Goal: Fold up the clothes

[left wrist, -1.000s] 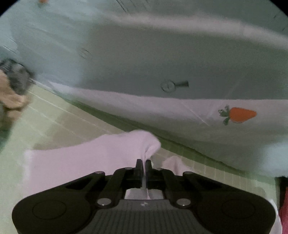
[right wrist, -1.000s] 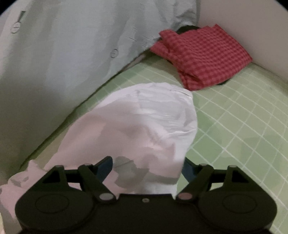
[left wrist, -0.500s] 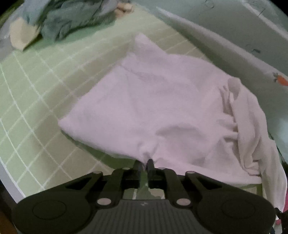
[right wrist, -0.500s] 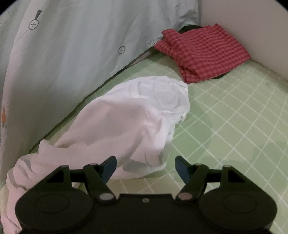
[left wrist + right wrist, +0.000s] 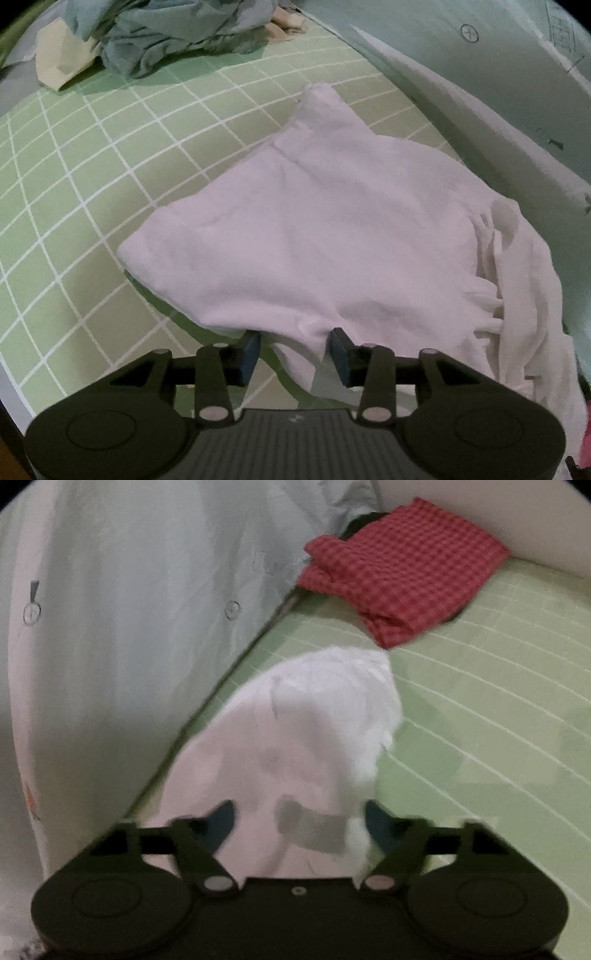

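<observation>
Lying flat: white garment (image 5: 332, 236) | long axis toward red cloth (image 5: 402, 568) | both jaws spread

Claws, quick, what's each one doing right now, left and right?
Left claw: open, holding nothing, at the white garment's near edge.
Right claw: open, holding nothing, garment between its fingers.

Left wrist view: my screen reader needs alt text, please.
The open left gripper straddles the near edge of a white garment spread on a green gridded mat. A crumpled blue-grey clothes pile lies behind.
</observation>
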{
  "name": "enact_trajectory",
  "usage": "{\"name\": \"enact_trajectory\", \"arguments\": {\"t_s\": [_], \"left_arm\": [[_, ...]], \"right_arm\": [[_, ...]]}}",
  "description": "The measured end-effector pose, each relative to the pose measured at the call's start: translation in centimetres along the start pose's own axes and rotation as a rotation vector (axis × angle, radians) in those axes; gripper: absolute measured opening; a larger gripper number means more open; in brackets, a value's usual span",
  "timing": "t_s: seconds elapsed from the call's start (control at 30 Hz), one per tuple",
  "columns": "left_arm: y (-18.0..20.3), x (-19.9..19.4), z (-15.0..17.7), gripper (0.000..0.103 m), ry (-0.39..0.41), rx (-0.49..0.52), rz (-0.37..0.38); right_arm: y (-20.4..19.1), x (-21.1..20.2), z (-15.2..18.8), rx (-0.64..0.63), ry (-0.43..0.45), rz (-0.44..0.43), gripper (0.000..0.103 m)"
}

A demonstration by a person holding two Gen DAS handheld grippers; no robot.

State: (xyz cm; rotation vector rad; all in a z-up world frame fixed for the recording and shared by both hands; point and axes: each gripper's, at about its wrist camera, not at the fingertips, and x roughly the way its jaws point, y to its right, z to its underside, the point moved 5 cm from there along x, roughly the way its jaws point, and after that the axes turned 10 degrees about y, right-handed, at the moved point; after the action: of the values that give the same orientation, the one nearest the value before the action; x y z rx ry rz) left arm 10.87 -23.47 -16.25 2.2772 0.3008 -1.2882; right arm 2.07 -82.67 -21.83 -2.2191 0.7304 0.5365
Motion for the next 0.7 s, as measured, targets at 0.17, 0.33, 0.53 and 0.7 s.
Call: {"name": "enact_trajectory", "arguments": {"t_s": [0.17,0.33,0.53,0.7], "left_arm": [[0.0,1.1,-0.6,0.045,-0.009,0.005,-0.02],[-0.4,2.0,-1.2,0.045,-0.019,-0.02,-0.029],[-0.5,2.7,-1.2,0.046,-0.026,-0.038,-0.033],[0.1,2.9,-1.0,0.047,-0.015,0.01,-0.049]], "right_arm": [[-5.9,2.1,-7.3,-0.12,0.091,-0.081,0.006],[-15.7,6.5,-12.7,-0.167,0.196,-0.278,0.009],[-16.8,11.3,-8.7,-0.193,0.056,-0.258,0.057],[-10.3,6.9,-5.4,-0.12,0.125,-0.118,0.076]]}}
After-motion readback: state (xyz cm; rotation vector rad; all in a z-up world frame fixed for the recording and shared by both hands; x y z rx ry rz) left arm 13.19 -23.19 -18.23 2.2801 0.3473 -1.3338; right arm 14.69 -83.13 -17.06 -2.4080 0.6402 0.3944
